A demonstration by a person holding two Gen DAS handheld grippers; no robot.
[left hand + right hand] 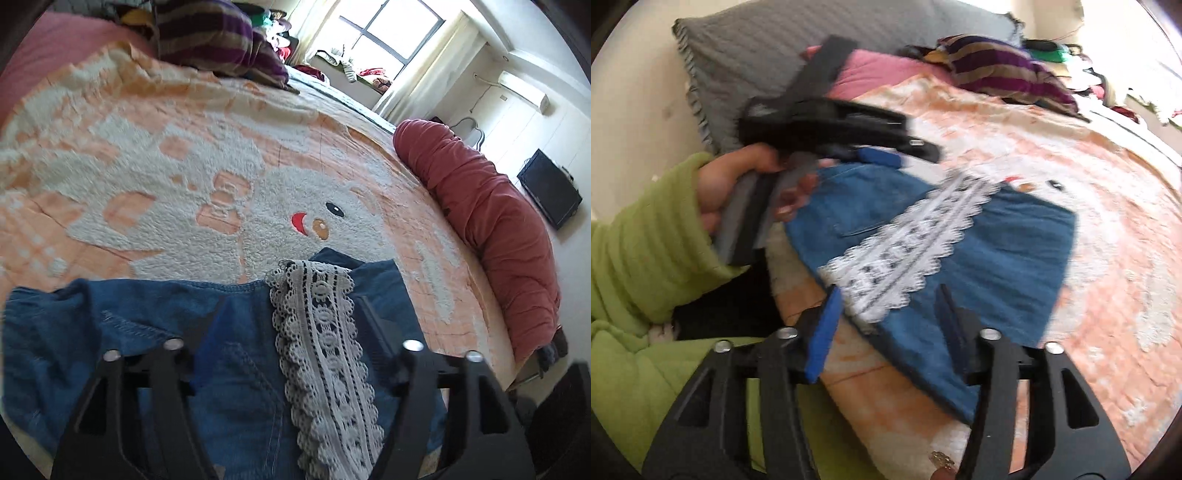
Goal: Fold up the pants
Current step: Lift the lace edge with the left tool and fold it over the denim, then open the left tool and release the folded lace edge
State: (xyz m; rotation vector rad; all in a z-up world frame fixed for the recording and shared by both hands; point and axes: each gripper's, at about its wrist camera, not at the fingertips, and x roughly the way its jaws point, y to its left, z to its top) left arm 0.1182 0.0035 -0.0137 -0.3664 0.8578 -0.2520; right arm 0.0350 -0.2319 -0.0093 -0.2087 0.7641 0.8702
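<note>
Blue denim pants (997, 251) lie folded into a compact rectangle on the orange-and-white blanket (1089, 192), with a white lace strip (905, 236) running across them. In the left wrist view the pants (110, 332) and lace (321, 350) fill the lower part of the picture. My left gripper (291, 325) hovers over them with its jaws apart and nothing pinched. The right wrist view shows that left gripper (901, 151) in a hand at the pants' far left corner. My right gripper (886, 325) stands open just above the pants' near edge, gripping nothing.
A grey pillow (812, 48) and a pink cover sit at the head of the bed. A purple striped bundle (218, 40) lies at the back. A red rolled quilt (480, 221) lines the bed's right edge. A green sleeve (646, 240) fills the lower left.
</note>
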